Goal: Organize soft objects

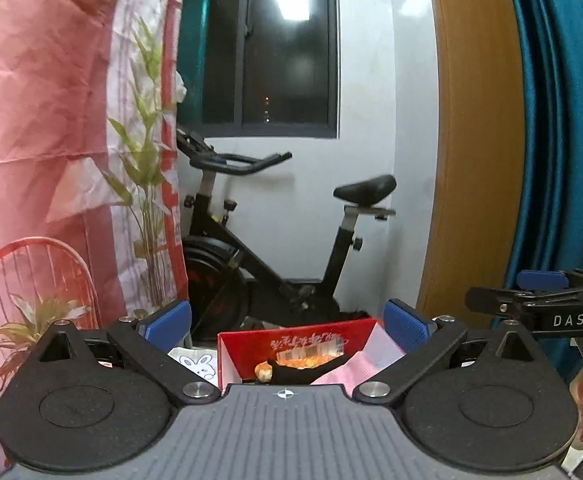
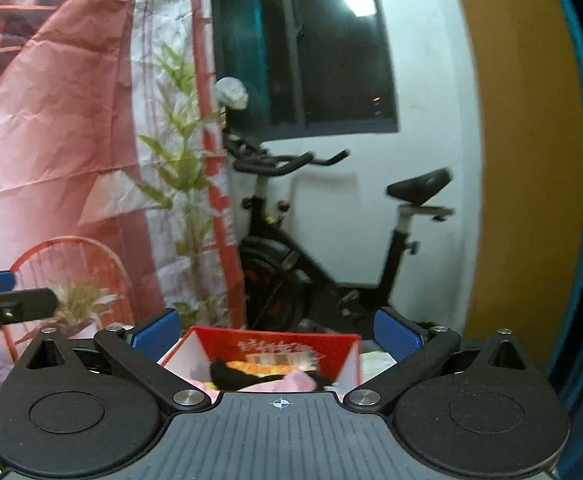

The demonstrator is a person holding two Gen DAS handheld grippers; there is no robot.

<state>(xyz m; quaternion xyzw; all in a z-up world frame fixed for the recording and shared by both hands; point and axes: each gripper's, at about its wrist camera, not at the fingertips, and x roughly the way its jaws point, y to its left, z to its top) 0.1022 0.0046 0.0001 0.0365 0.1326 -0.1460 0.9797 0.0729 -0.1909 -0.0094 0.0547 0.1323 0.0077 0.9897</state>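
Observation:
A red open box sits low in front of both grippers and also shows in the right wrist view. It holds soft items: a black piece, a pink cloth and something orange. My left gripper is open and empty, raised above the box. My right gripper is open and empty, also above the box. The right gripper shows at the right edge of the left wrist view; the left gripper shows at the left edge of the right wrist view.
A black exercise bike stands behind the box under a dark window. A pink printed backdrop hangs at the left. A wooden door frame and teal curtain are at the right. A white rabbit-print item lies left of the box.

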